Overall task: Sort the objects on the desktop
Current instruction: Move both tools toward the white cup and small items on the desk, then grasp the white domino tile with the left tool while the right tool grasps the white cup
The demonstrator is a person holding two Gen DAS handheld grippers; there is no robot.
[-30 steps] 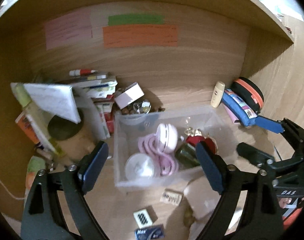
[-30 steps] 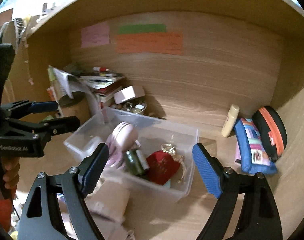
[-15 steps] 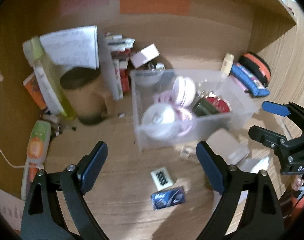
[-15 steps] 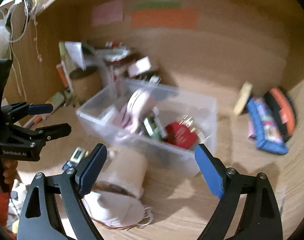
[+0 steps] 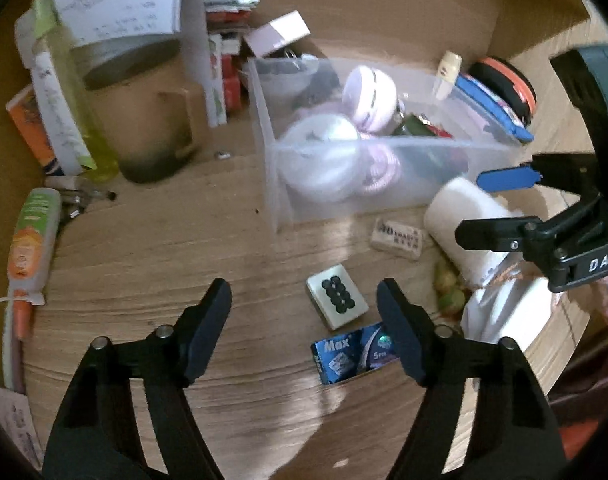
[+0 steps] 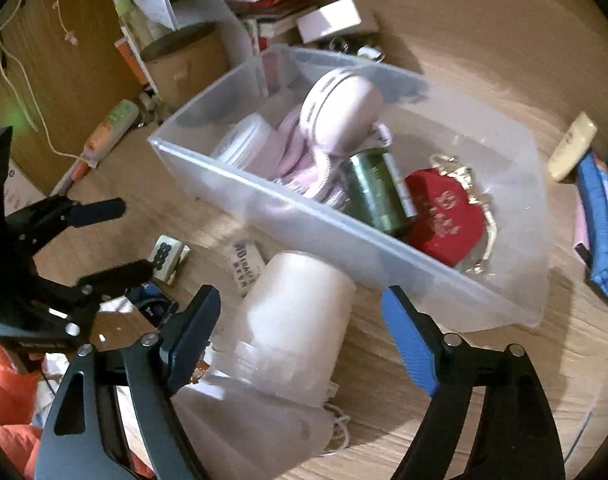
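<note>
Both grippers tip down over the wooden desk (image 5: pixel 152 264) now, and both are narrowing with nothing touched. The left gripper (image 5: pixel 304 308) has its jaws apart and closing above bare wood, the mahjong tile (image 5: pixel 337 296) lying flat just inside its right jaw and the blue Max box (image 5: pixel 354 354) partly hidden under that jaw; my guess is the tile is the target, since it sits loose and easy to pinch. The right gripper (image 6: pixel 300 320) is apart too, closing around the white paper cup (image 6: pixel 300 320), which lies on its side just in front of the clear bin (image 6: pixel 264 196); the pads don't press it yet. The bin is plainly the collecting spot: 1 pink round case (image 6: pixel 342 110), 1 green jar (image 6: pixel 374 196) and 1 red pouch (image 6: pixel 444 220) already lie inside. Loose in front I count 1 tile, 1 eraser (image 5: pixel 398 237), 1 blue box and 1 cup.
</note>
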